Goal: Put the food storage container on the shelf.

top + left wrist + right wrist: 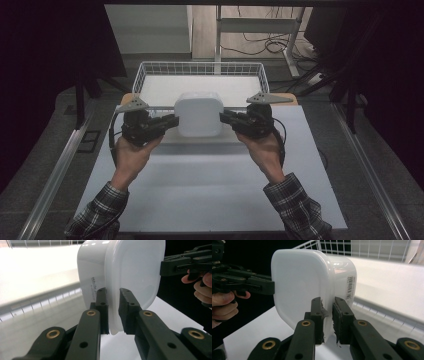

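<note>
I see the white desk [210, 195] with plenty of bare surface on my near side, its front edge close to the sleeves and its side edges well outside both hands. At the far edge stands one wire basket [200, 70], its near rim just behind the container, so room ahead is tight while the near side lies free.

I count one white plastic container [199, 114], one basket, two grippers and two hands. The container hangs above the desk between the grippers, in front of the basket's near rim, with its shadow on the desk below it.

The left gripper [172, 121] grips the container's left edge. In the left gripper view its fingers [102, 306] stand narrow, pinched on the thin rim of the lid [135, 272], with the tub body [91, 272] to one side. The right gripper [224, 118] grips the opposite edge. In the right gripper view its fingers [317, 312] are just as narrow, clamped on the same rim, and a barcode label [350, 287] shows on the container's side wall.
</note>
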{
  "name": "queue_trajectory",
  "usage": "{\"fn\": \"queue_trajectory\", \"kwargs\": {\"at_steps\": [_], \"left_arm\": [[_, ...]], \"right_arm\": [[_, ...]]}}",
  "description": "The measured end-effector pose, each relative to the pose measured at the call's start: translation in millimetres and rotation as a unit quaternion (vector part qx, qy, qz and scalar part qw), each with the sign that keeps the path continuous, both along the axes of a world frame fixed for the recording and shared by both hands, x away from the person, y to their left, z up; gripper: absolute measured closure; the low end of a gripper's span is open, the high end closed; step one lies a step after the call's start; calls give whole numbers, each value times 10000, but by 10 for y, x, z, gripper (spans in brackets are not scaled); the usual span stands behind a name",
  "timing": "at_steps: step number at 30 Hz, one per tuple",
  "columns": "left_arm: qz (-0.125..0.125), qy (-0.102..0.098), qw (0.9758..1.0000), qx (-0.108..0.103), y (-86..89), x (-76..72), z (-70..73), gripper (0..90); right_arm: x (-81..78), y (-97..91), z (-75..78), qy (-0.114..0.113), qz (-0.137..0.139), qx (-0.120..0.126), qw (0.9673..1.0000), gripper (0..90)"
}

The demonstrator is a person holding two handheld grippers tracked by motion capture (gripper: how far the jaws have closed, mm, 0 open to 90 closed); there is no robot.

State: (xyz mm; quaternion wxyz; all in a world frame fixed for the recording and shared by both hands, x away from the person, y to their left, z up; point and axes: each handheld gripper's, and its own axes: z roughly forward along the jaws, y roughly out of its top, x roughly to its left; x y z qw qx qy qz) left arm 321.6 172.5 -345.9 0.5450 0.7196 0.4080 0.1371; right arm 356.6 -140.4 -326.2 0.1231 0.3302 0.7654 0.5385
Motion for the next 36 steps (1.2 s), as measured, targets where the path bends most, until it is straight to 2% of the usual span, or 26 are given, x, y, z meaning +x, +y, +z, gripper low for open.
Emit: {"fn": "queue_trajectory", "kwargs": {"at_steps": [1, 2, 6, 8, 13, 20, 22, 29, 36], "left_arm": [[1, -3, 10000, 3, 5, 41, 61, 791], [1, -3, 10000, 3, 5, 41, 61, 791], [24, -16, 10000, 21, 5, 191, 237, 792], [32, -12, 10000, 17, 3, 213, 260, 791], [43, 110, 9999, 20, -13, 407, 387, 789], [26, 278, 9996, -24, -18, 572, 409, 783], [17, 331, 9994, -51, -21, 626, 399, 764], [16, 436, 9990, -51, -40, 711, 363, 701], [-15, 495, 9985, -213, -19, 782, 324, 661]], "right_arm": [[42, 9, 67, -38, -19, 15, 10000, 786], [42, 9, 67, -38, -19, 15, 10000, 786], [166, 25, 204, -54, -96, 67, 9999, 783], [200, 29, 241, -42, -120, 77, 9999, 783], [384, 37, 352, 17, -242, 96, 9997, 776], [549, 38, 356, 211, -316, 116, 9992, 767], [623, 44, 338, 329, -357, 116, 9988, 764], [711, 66, 330, 431, -437, 94, 9981, 757], [764, 85, 320, 551, -429, 120, 9975, 734]]}}
